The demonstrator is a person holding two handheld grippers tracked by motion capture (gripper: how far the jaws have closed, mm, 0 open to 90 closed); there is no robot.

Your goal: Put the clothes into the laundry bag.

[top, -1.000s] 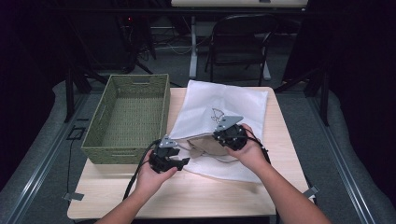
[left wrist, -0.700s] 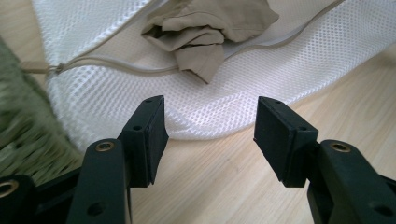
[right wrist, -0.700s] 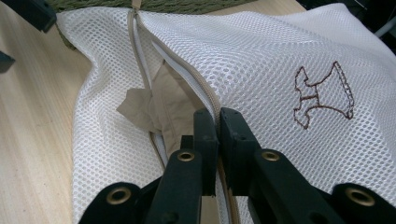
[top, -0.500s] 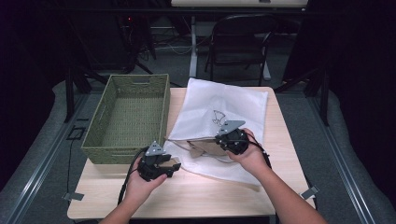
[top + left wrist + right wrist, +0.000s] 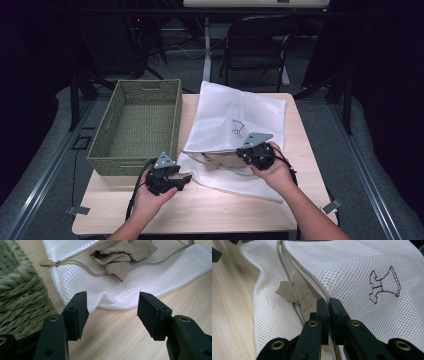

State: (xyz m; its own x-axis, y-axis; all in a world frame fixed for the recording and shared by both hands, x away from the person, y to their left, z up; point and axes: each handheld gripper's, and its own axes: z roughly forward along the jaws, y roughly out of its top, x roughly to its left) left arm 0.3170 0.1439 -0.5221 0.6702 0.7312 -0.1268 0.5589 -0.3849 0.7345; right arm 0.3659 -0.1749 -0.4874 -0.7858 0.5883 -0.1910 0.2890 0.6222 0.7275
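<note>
Right gripper [image 5: 329, 305] is clamped shut on the zipper edge of the white mesh bag [image 5: 235, 120] mid-frame, while the left gripper [image 5: 112, 312] sits open and empty at the bag's lower-left corner beside the wicker basket [image 5: 137, 125].

1. The high view is dim; the room around the lit surface [image 5: 210, 205] falls into near black.
2. Both gripper views are bright, evenly lit and glare-free.
3. Mesh just ahead of each gripper is sharp; nearer gripper parts blur softly.
</note>
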